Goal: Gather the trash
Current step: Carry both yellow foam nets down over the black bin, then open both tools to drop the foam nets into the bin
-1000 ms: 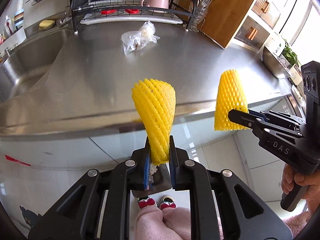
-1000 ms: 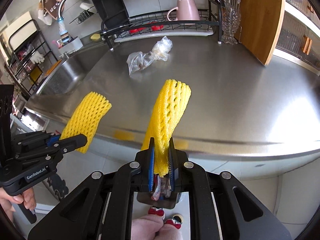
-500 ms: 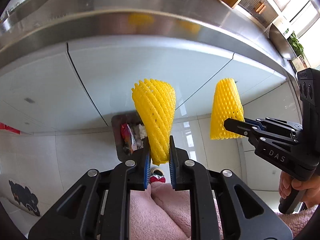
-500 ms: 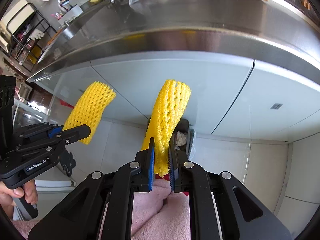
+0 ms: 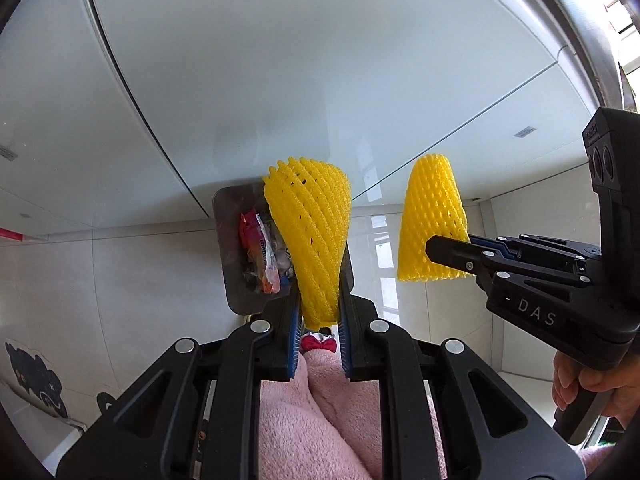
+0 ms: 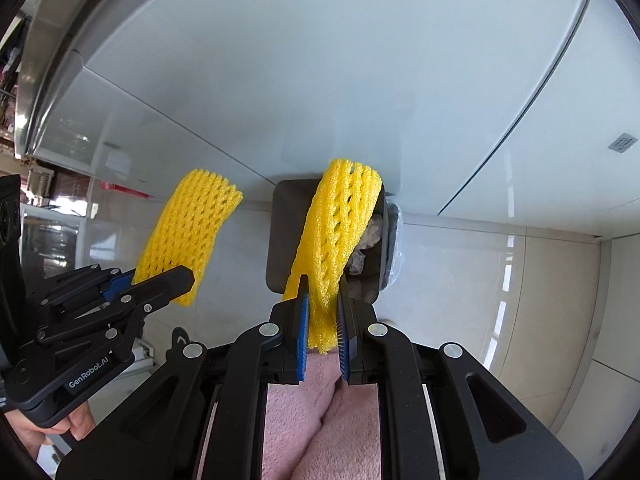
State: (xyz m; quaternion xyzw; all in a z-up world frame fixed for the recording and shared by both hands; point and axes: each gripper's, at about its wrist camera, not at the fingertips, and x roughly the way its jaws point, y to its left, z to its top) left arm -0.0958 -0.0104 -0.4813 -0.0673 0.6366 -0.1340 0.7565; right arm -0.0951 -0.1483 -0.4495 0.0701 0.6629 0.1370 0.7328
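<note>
My left gripper (image 5: pixel 319 312) is shut on a yellow foam fruit net (image 5: pixel 312 232) and holds it over a grey trash bin (image 5: pixel 230 248) on the floor, which holds wrappers. My right gripper (image 6: pixel 322 312) is shut on a second yellow foam net (image 6: pixel 338 236) above the same bin (image 6: pixel 282 240). Each gripper shows in the other's view: the right one (image 5: pixel 434 246) with its net (image 5: pixel 432 220), the left one (image 6: pixel 184 280) with its net (image 6: pixel 188 232).
White cabinet fronts (image 5: pixel 280 60) rise behind the bin, under the steel counter edge (image 6: pixel 44 52). The floor is pale glossy tile (image 6: pixel 540 300). The person's pink-clad legs (image 5: pixel 320 408) stand just below the grippers.
Both grippers have tilted down from the counter toward the floor. The trash bin has come into view below the nets and looks closer now.
</note>
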